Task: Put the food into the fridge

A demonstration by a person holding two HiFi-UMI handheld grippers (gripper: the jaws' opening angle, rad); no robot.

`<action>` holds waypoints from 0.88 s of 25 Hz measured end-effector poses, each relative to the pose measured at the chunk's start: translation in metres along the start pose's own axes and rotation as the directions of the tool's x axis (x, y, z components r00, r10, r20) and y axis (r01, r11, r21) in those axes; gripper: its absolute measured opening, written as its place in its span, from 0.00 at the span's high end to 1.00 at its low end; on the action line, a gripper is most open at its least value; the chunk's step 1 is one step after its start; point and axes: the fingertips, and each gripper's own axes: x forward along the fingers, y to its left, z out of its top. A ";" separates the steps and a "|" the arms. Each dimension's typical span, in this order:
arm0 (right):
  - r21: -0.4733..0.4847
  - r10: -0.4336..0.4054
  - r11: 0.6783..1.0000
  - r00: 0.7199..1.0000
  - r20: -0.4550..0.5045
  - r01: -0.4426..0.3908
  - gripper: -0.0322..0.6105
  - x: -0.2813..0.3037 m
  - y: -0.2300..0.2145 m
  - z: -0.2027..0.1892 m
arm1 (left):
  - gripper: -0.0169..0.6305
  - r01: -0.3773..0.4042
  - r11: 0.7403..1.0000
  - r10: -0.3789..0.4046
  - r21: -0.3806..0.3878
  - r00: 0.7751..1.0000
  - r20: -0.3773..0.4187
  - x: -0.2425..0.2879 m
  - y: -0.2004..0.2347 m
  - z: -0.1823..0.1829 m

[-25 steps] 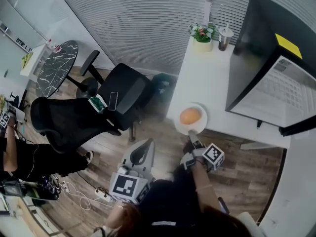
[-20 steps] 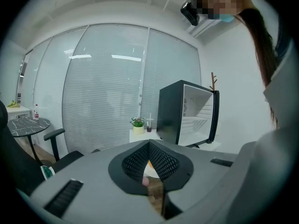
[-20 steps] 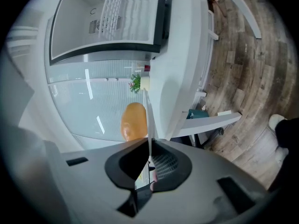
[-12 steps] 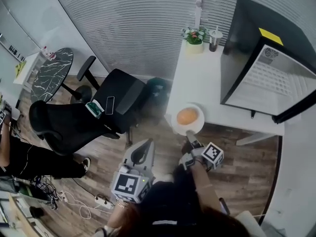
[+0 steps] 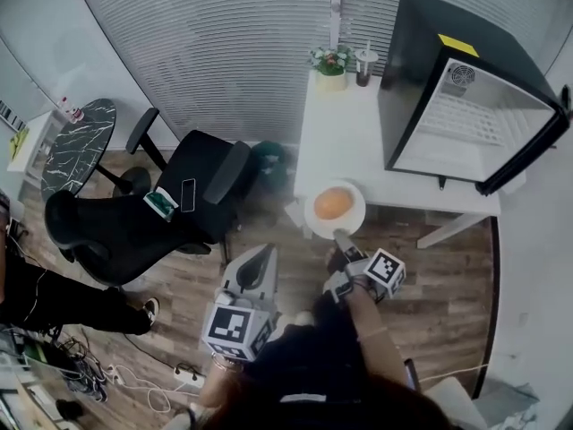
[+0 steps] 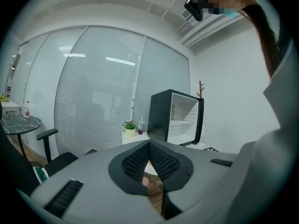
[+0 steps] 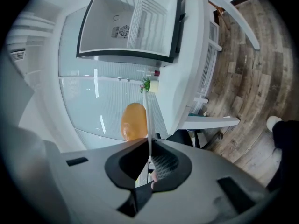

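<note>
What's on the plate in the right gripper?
One orange-brown bun sits on the white plate, whose rim the right gripper pinches. The plate surface beneath it is covered.

fridge mouth open, chair beside table

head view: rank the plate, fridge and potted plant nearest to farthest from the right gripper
From the right gripper:
1. plate, clamped at its near rim.
2. fridge, on the table's right side.
3. potted plant, at the table's far end.
</note>
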 end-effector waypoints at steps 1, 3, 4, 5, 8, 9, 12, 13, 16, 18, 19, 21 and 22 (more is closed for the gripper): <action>-0.003 0.000 1.000 1.000 0.004 0.000 0.93 -0.002 0.001 -0.001 | 0.95 0.006 1.000 -0.006 -0.003 1.000 0.001 -0.001 -0.001 0.000; -0.003 0.003 1.000 1.000 0.011 -0.003 0.93 -0.006 0.004 -0.002 | 0.95 0.008 1.000 -0.008 -0.012 1.000 0.002 -0.004 0.000 0.001; -0.001 0.004 1.000 1.000 0.015 -0.004 0.93 -0.007 0.005 -0.002 | 0.95 0.010 1.000 -0.010 -0.013 1.000 0.004 -0.005 0.000 0.001; 0.002 0.006 1.000 1.000 0.018 -0.006 0.93 -0.009 0.006 -0.002 | 0.95 0.012 1.000 -0.012 -0.011 1.000 0.006 -0.005 0.000 0.001; 0.004 0.015 1.000 1.000 0.020 -0.015 0.93 -0.012 0.008 0.001 | 0.95 0.026 1.000 -0.026 0.000 1.000 0.013 -0.001 -0.003 0.002; 0.002 0.015 1.000 1.000 0.020 -0.015 0.93 -0.014 0.008 0.003 | 0.95 0.028 1.000 -0.028 0.000 1.000 0.014 0.001 -0.005 0.002; 0.000 0.008 1.000 1.000 0.019 -0.008 0.93 -0.020 0.005 0.010 | 0.96 0.032 0.999 -0.032 0.005 0.999 0.017 0.010 -0.014 0.005; -0.002 0.007 1.000 1.000 0.017 -0.007 0.93 -0.022 0.004 0.013 | 0.95 0.035 0.999 -0.035 0.007 0.999 0.020 0.013 -0.018 0.006; -0.009 0.013 1.000 1.000 0.005 -0.013 0.93 -0.027 0.006 0.023 | 0.95 0.040 0.999 -0.040 0.011 0.999 0.025 0.024 -0.031 0.010; -0.007 0.016 1.000 1.000 -0.001 -0.016 0.93 -0.033 0.006 0.030 | 0.95 0.040 0.999 -0.040 0.008 0.999 0.025 0.030 -0.042 0.012; -0.005 0.016 1.000 1.000 -0.003 -0.016 0.93 -0.036 0.006 0.034 | 0.95 0.039 0.999 -0.040 0.004 0.999 0.025 0.032 -0.048 0.012; -0.005 0.020 1.000 1.000 -0.006 -0.020 0.93 -0.042 0.006 0.043 | 0.95 0.040 0.999 -0.040 0.001 0.999 0.024 0.037 -0.060 0.014; -0.007 0.024 1.000 1.000 -0.007 -0.024 0.93 -0.045 0.006 0.047 | 0.95 0.040 0.999 -0.040 0.004 0.999 0.022 0.039 -0.066 0.013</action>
